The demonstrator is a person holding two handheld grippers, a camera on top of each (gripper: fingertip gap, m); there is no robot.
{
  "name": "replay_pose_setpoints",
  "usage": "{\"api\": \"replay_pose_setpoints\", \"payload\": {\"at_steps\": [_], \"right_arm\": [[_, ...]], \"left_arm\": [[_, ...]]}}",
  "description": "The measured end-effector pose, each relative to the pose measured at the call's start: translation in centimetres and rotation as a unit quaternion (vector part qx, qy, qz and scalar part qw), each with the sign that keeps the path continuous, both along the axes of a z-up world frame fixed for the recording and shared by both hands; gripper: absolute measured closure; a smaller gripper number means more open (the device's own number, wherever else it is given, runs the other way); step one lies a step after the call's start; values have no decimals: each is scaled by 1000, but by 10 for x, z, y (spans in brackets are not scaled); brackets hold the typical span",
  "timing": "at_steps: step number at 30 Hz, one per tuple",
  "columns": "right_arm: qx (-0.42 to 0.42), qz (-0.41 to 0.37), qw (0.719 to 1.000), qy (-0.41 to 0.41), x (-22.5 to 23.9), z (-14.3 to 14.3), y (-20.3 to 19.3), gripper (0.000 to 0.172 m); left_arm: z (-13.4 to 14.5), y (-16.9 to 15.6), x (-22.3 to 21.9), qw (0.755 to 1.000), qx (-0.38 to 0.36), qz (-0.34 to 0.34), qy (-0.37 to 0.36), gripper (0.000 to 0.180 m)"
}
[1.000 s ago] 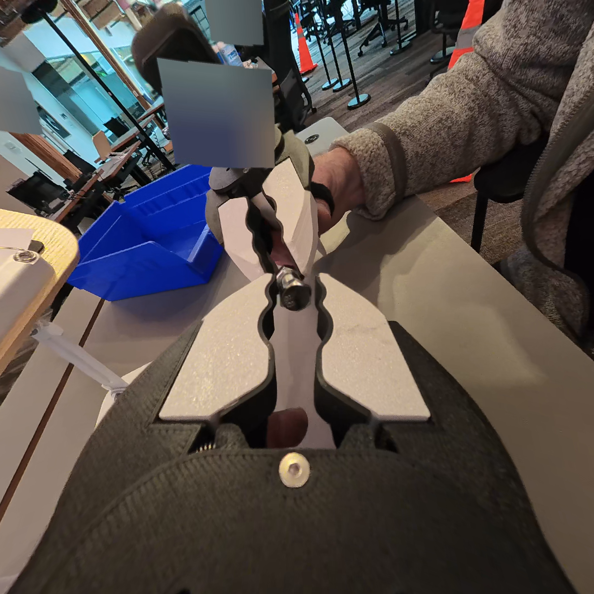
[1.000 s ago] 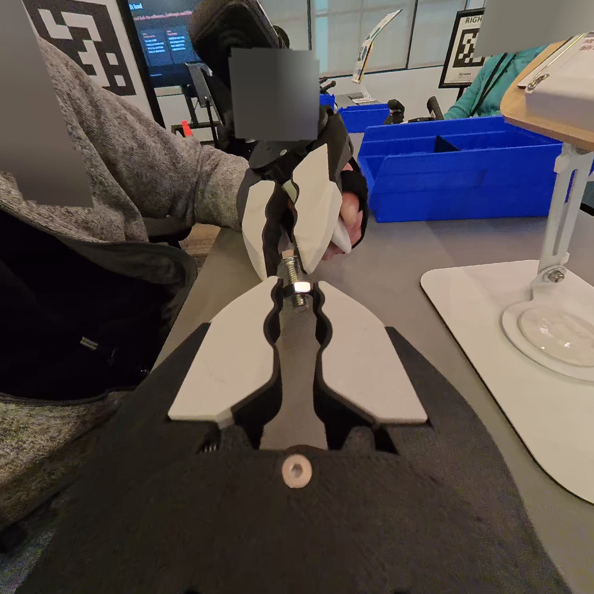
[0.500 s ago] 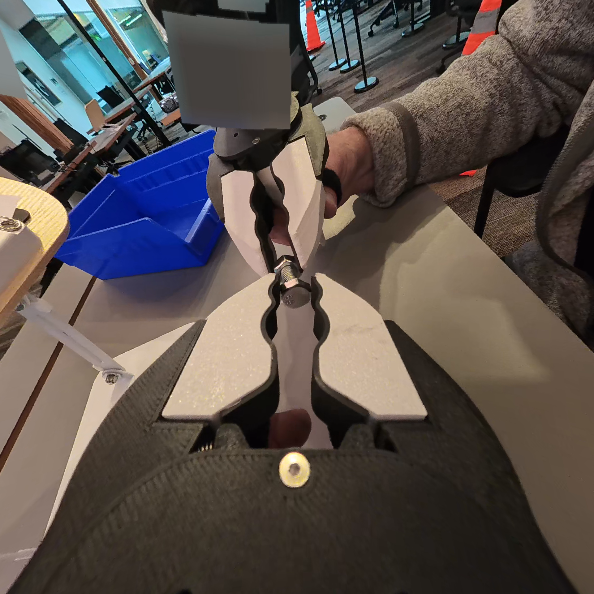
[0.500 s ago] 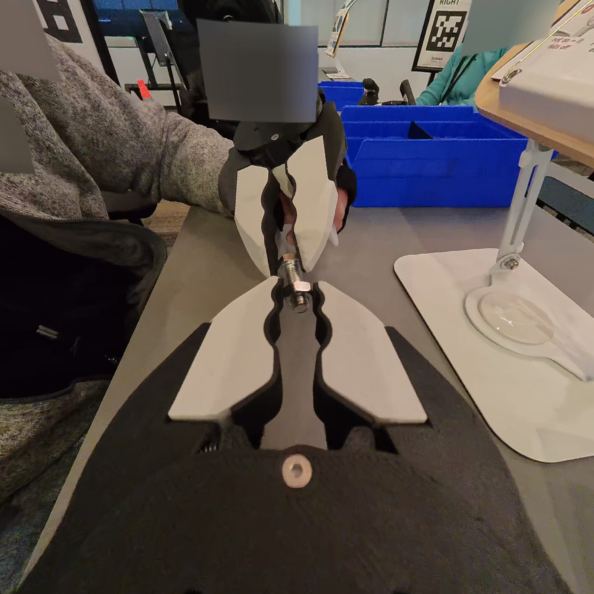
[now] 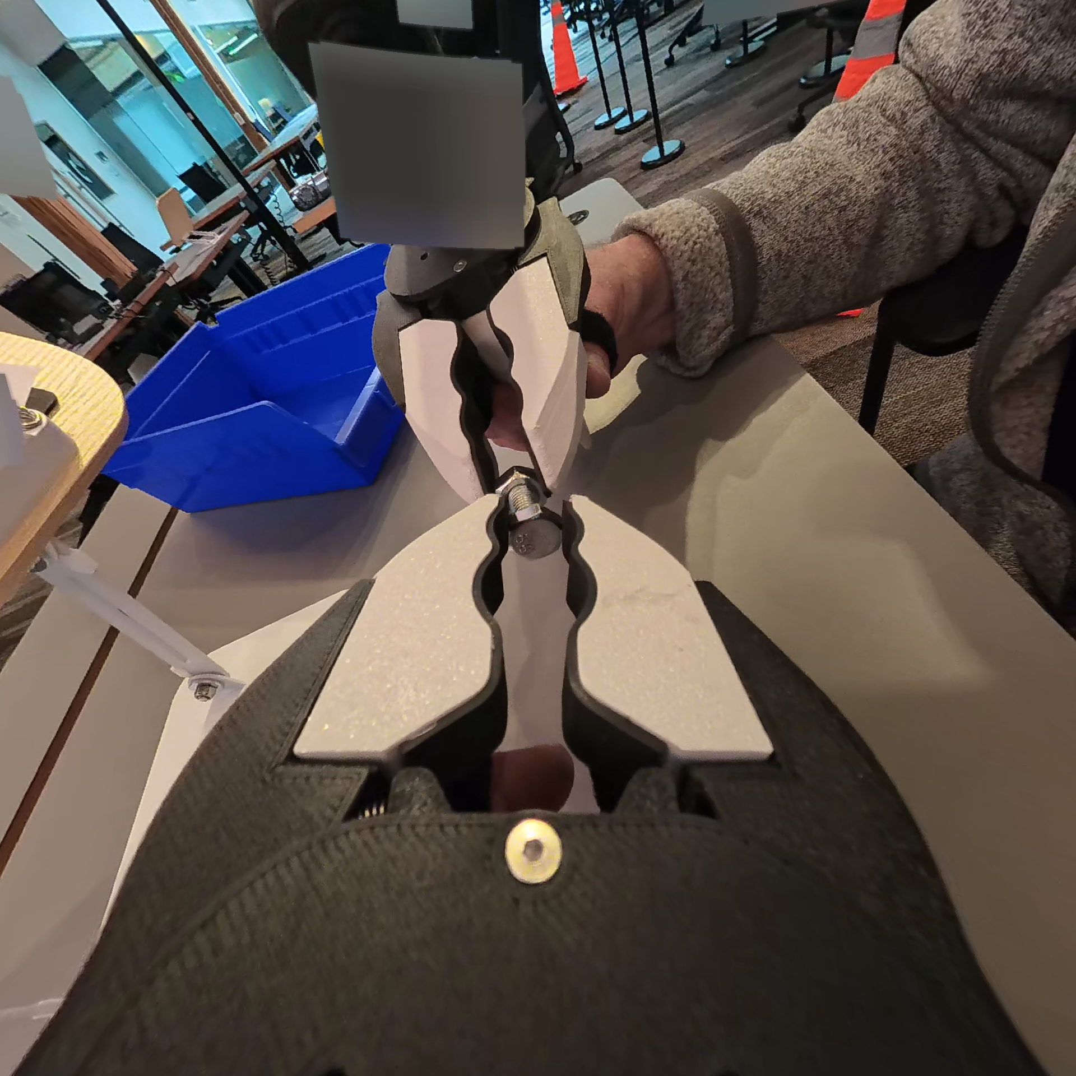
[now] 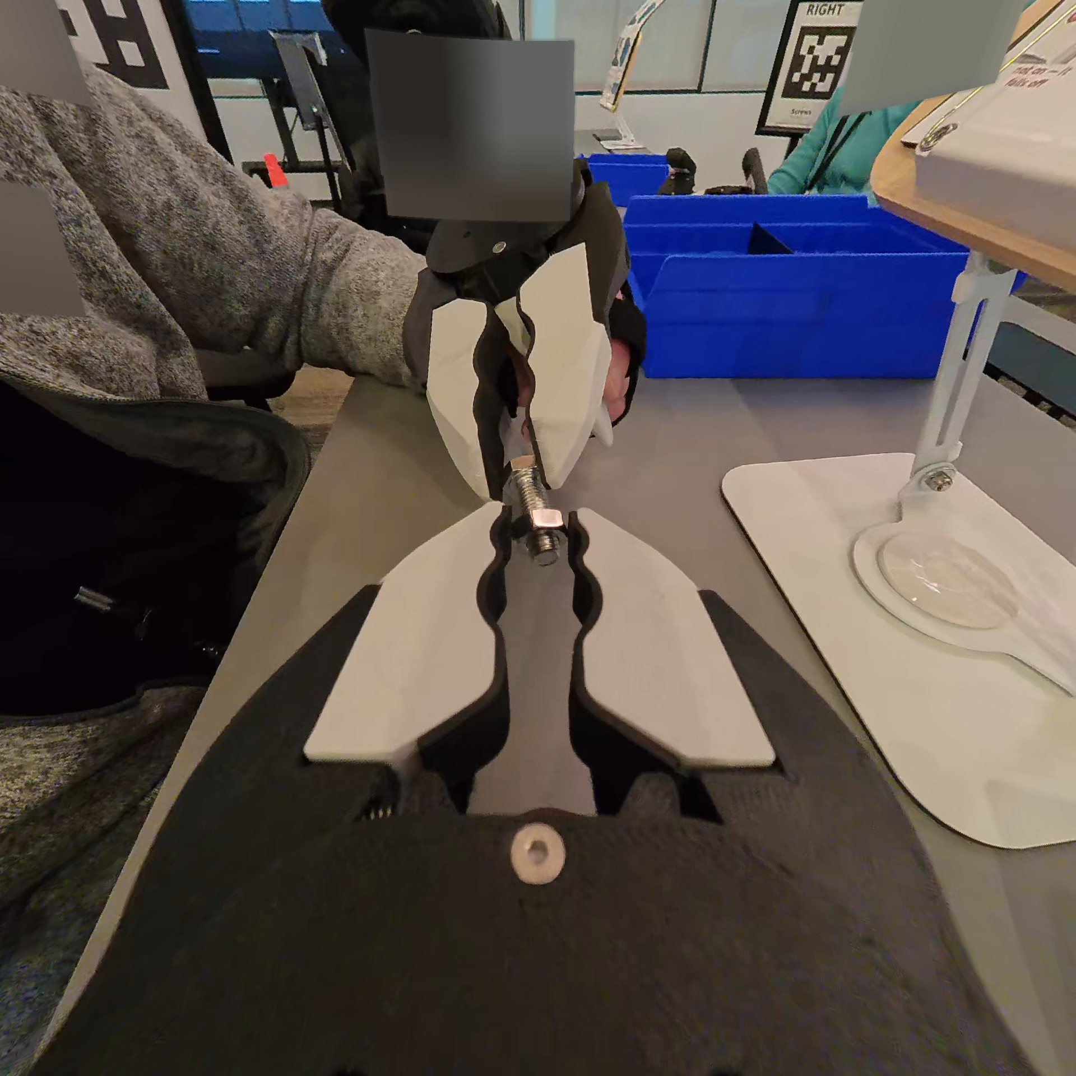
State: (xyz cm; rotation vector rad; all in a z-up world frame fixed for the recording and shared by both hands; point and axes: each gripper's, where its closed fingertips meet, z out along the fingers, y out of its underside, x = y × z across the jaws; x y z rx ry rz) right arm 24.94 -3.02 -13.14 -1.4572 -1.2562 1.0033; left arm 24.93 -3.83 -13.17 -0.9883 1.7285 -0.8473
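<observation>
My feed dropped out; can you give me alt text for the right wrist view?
The right gripper clamps a hex nut threaded on a silver bolt, whose far end the left gripper holds, above a grey table with blue bins behind.

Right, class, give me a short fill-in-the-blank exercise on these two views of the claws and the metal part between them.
1. The left claw grips the bolt by its ____.
2. The right claw grips the ____ threaded on the bolt.
3. The bin on the table is ____ in colour.

Missing words: head; nut; blue
</observation>
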Motion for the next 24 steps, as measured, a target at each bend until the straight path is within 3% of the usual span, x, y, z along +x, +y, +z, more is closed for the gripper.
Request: {"api": "replay_pose_setpoints", "payload": {"at_steps": [10, 15, 19, 24], "right_arm": [[-7, 7, 1000, 8, 0, 1, -1, 153], [-44, 27, 998, 25, -1, 1, -4, 141], [-55, 52, 997, 33, -2, 2, -11, 152], [-51, 51, 997, 26, -2, 1, -12, 153]], "left_arm": [[2, -2, 0, 1000, 5, -5, -5, 164], [7, -6, -1, 1000, 8, -14, -16, 164], [6, -10, 0, 1000, 11, -23, -16, 164], [6, -10, 0, 1000, 11, -25, -16, 164]]}}
